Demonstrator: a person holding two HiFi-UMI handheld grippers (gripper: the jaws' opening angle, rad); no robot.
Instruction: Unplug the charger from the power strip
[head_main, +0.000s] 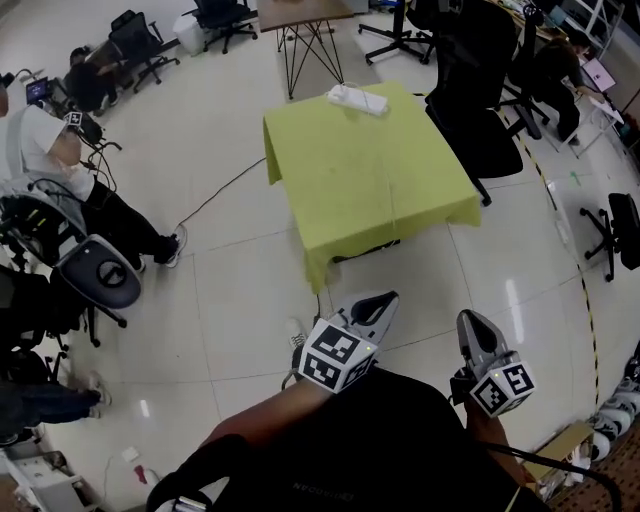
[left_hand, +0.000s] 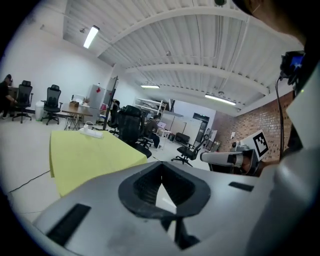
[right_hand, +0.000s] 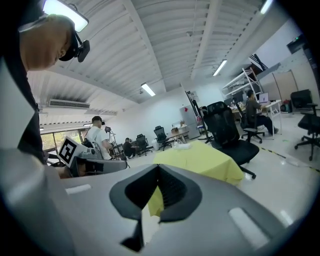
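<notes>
Both sets of fingers are pinched shut with nothing in them. On your left gripper (head_main: 378, 303) the fingers (left_hand: 142, 187) meet at the tips. Same story on your right gripper (head_main: 470, 322): fingers (right_hand: 175, 192) closed on air. You've got both held low in front of your body, side by side over the tiled floor (head_main: 230, 290). They point toward the worktop (head_main: 370, 190) with the yellow-green cloth and are well apart from it. The white power strip (head_main: 360, 101) lies near the worktop's far edge. The charger (head_main: 336, 93) looks like the small white block on its left end, too small to be sure. A black office chair (head_main: 480, 100) stands just right of the worktop.
</notes>
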